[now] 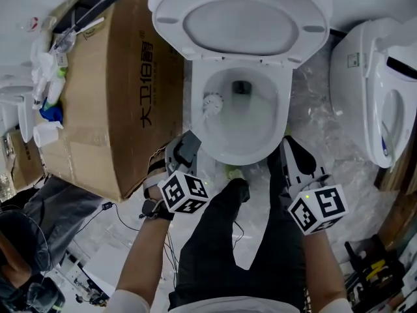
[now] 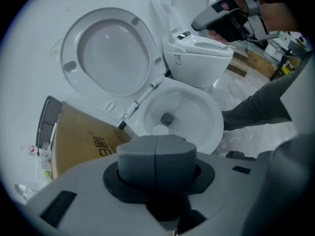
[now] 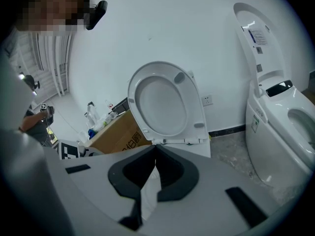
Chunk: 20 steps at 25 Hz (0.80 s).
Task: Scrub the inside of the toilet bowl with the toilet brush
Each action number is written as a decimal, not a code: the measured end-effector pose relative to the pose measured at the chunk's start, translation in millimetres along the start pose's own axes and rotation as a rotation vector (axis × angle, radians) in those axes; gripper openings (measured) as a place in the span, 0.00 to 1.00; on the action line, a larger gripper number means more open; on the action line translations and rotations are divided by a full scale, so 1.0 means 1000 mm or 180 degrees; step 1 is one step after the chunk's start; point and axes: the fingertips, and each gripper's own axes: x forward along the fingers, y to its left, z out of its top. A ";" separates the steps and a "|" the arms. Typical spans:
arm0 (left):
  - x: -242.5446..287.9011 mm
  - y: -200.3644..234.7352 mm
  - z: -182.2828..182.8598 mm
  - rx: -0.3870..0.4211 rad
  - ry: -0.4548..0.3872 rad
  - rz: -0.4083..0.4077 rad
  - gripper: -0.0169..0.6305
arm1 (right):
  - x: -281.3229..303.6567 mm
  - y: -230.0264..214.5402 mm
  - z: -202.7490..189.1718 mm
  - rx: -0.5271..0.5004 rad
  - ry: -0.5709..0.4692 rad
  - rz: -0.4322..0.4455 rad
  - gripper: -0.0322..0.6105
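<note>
Standing over the open toilet (image 1: 284, 103), lid raised, you have the cardboard box (image 1: 111, 90) off its left side and a second toilet (image 1: 365, 83) off its right. Your left gripper (image 1: 187, 147) hangs at the bowl's front left edge, jaws clamped tight on the grey grip of the toilet brush (image 1: 212, 103), whose white head sits inside the bowl against the left wall. Your right gripper (image 1: 288, 145) hangs by the bowl's front right edge, jaw tips pressed together with nothing held.

Bowl (image 1: 284, 103) open from above, lid (image 1: 241, 12) raised behind; toilet brush (image 1: 212, 102) occupies its left wall. Cardboard box (image 1: 111, 109) crowds left, second toilet (image 1: 365, 90) right.
</note>
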 end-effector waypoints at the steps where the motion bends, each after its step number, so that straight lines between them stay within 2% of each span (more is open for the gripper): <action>1: 0.000 -0.003 -0.001 0.0056 0.0030 -0.0037 0.26 | -0.001 -0.001 -0.001 0.0014 0.0000 -0.0013 0.07; 9: -0.008 -0.048 -0.012 0.0331 0.0178 -0.0413 0.26 | -0.002 0.003 -0.004 0.0027 0.0008 -0.0023 0.07; 20: -0.023 -0.098 -0.004 0.0358 0.0084 -0.0704 0.26 | 0.000 0.009 -0.005 -0.0009 0.0030 -0.0035 0.07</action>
